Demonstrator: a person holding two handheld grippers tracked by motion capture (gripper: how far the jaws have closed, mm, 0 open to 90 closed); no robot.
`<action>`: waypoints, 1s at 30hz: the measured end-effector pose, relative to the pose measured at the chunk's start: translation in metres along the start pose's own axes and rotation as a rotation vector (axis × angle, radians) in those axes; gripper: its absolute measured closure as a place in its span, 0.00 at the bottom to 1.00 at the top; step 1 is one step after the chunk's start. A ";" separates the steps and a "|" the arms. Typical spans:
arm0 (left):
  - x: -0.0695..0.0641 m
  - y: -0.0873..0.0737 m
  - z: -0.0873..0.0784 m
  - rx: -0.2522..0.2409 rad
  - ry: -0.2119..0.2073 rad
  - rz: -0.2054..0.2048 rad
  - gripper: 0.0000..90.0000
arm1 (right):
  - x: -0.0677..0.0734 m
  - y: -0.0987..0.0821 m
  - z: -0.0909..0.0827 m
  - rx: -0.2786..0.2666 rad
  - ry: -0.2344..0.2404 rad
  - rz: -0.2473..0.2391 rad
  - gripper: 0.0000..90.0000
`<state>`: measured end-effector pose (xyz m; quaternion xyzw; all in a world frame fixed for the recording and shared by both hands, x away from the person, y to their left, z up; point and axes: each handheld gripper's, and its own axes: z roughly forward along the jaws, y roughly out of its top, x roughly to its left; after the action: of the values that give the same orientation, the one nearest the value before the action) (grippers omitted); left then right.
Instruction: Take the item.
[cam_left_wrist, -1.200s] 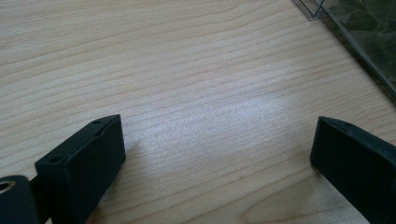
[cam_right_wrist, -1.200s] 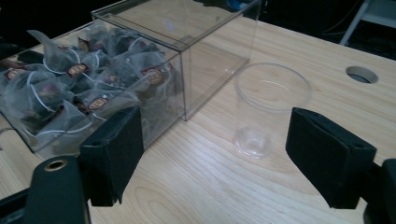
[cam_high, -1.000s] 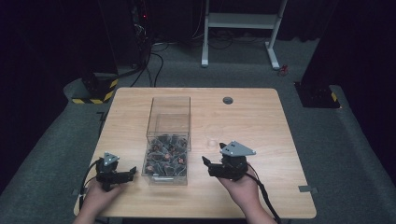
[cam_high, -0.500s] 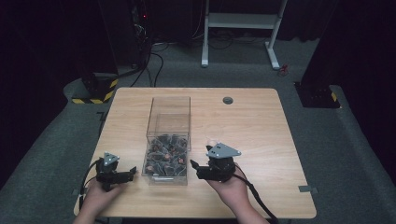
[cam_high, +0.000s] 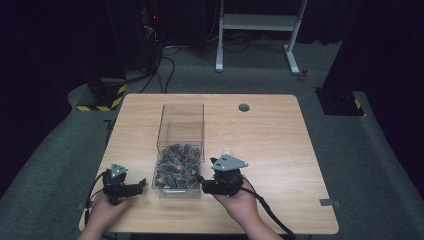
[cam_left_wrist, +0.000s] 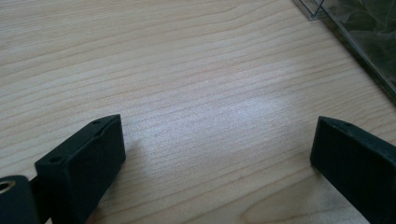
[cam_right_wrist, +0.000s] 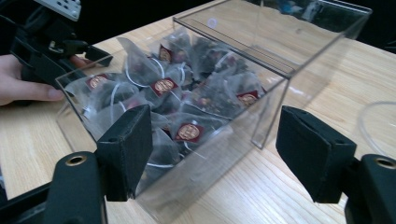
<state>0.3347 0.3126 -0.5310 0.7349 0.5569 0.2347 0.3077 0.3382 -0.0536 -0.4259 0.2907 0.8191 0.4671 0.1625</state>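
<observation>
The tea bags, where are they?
In the high view, the tea bags fill the near end of the clear box, between the two grippers.

A clear plastic box (cam_high: 181, 150) is standing in the centre of the high view, its near half packed with tea bags (cam_high: 177, 167), blocking the lane between the left gripper (cam_high: 131, 189) and the right gripper (cam_high: 201, 186). Bare wooden table (cam_high: 270, 135) is lying open across the frame's right half, and a narrower free strip is running down the left side.

A light wooden table (cam_high: 280, 150) carries a clear box (cam_high: 180, 150) of tea bags (cam_right_wrist: 187, 131)
</observation>
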 end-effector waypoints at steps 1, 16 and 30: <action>0.000 0.000 0.000 0.000 0.000 0.001 0.04 | 0.001 0.001 0.001 0.000 0.002 -0.005 0.31; 0.000 0.000 0.000 0.001 -0.001 0.001 0.04 | 0.017 0.009 0.016 0.002 0.047 -0.016 0.33; 0.000 0.000 0.000 0.002 0.000 0.002 0.04 | 0.023 0.008 0.029 0.010 0.085 -0.018 0.43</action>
<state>0.3346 0.3128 -0.5308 0.7359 0.5562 0.2345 0.3068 0.3386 -0.0160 -0.4336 0.2642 0.8301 0.4735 0.1302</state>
